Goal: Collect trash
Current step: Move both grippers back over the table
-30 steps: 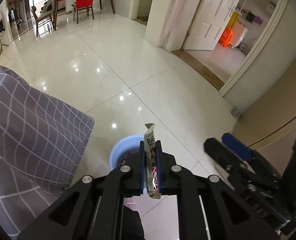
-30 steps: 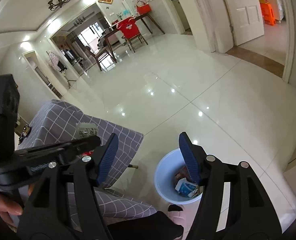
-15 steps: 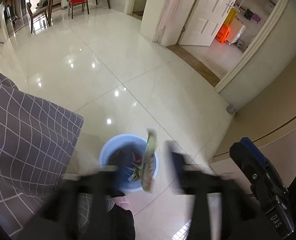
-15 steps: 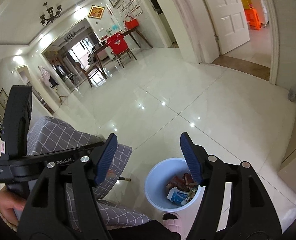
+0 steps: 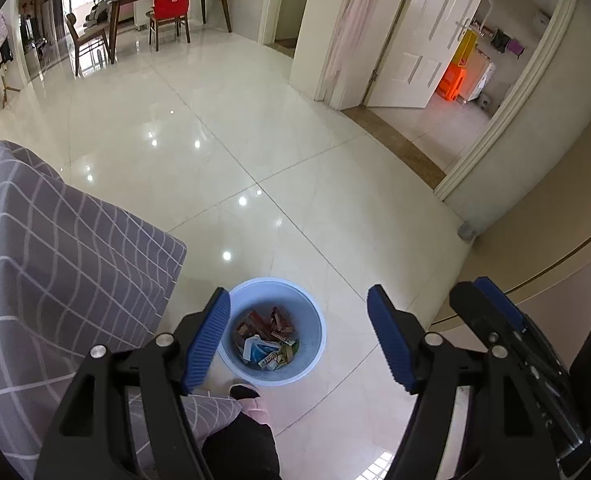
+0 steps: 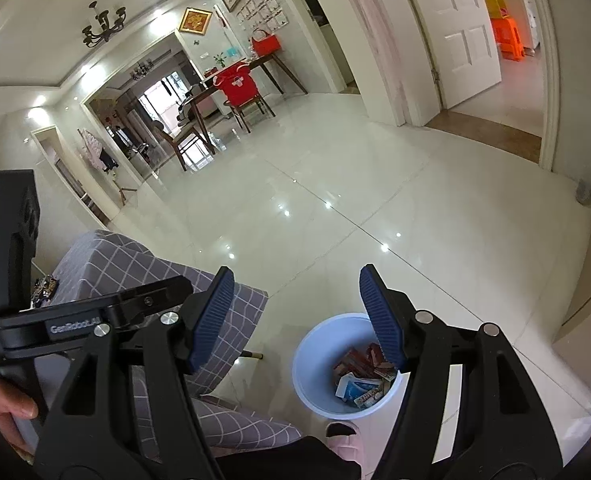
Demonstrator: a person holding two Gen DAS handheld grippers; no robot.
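My left gripper (image 5: pixel 298 336) hangs over the blue bin (image 5: pixel 315 312), jaws spread wide with nothing between them; they opened within the last second, and the wrapper they pinched a second ago is gone from them. The wrappers (image 5: pixel 267 340) lie piled in the bin bottom, dead centre between my blue pads (image 5: pixel 207 336), so this drop reads as done. My right gripper (image 6: pixel 295 316) is also spread and empty, bin at its 5 o'clock.

Next step, I'd say: fetch more trash. Lift straight up first so the pads clear the rim. The checked grey cloth (image 5: pixel 55 260) drapes at 9 o'clock, its corner close to the bin, and could snag. My pink slipper (image 5: pixel 255 404) sits at 6 o'clock, just beside the rim. Right gripper crowds 3 o'clock. The glossy floor (image 5: pixel 295 152) from 11 to 1 o'clock gives free room.
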